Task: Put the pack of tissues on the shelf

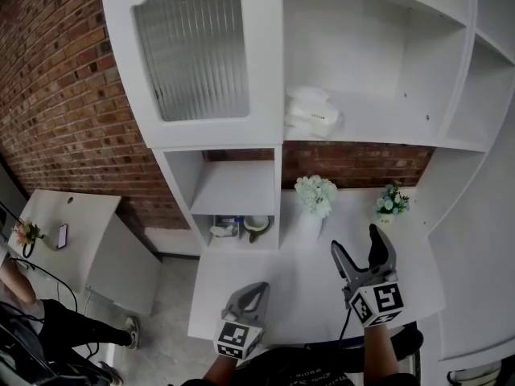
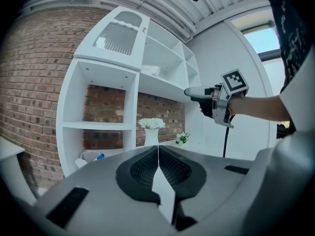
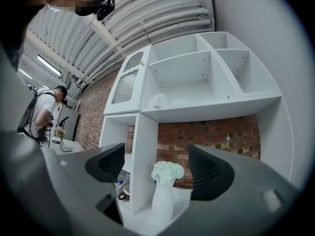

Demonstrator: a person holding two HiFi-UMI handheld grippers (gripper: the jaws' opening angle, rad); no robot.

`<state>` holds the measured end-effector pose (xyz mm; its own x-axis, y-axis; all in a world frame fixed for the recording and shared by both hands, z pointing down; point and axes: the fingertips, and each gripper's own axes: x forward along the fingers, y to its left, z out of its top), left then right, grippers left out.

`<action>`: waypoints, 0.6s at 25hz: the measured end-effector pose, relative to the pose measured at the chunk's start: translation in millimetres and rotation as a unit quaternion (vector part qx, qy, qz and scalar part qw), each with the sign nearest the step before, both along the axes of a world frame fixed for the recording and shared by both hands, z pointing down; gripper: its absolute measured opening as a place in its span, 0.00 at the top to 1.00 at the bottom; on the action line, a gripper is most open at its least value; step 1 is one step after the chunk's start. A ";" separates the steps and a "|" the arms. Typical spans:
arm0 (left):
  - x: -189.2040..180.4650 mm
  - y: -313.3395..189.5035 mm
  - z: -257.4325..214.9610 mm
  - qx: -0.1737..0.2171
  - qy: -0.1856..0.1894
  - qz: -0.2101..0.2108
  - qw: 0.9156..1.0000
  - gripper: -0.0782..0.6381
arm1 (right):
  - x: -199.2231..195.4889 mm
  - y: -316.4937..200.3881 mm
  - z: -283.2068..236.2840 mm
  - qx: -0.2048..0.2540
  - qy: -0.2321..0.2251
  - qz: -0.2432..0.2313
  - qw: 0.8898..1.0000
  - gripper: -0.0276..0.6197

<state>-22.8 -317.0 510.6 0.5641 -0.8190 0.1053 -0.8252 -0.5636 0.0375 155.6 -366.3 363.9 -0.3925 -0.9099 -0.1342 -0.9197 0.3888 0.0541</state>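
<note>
Tongs nearest: my left gripper (image 1: 256, 294) is sitting low over the white counter (image 1: 278, 276), jaws pressed together on nothing. My right gripper (image 1: 356, 246) is hovering with jaws spread, gripping nothing, and a white vase (image 1: 312, 203) is standing beyond the gap. Farther up, well apart from both, the pack of tissues (image 1: 312, 111) is lying at the left end of the upper shelf (image 1: 386, 119), beside the glass door (image 1: 193, 51). Its print is showing too small to read.
</note>
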 end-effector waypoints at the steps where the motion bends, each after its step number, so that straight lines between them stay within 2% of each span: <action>1: -0.2 -0.5 0.4 0.000 0.001 -0.001 1.000 0.87 | 0.0 1.3 5.4 -0.005 -0.002 -0.003 1.000 0.35; 15: 6.0 -2.5 0.6 0.000 0.003 0.002 1.000 0.87 | -3.6 23.0 83.1 -0.084 -0.007 -0.010 0.996 0.38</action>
<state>-16.9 -319.5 511.3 0.5688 -0.8161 0.1025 -0.8222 -0.5677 0.0426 152.1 -343.3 447.0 -0.4099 -0.9120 0.0148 -0.9120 0.4095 -0.0259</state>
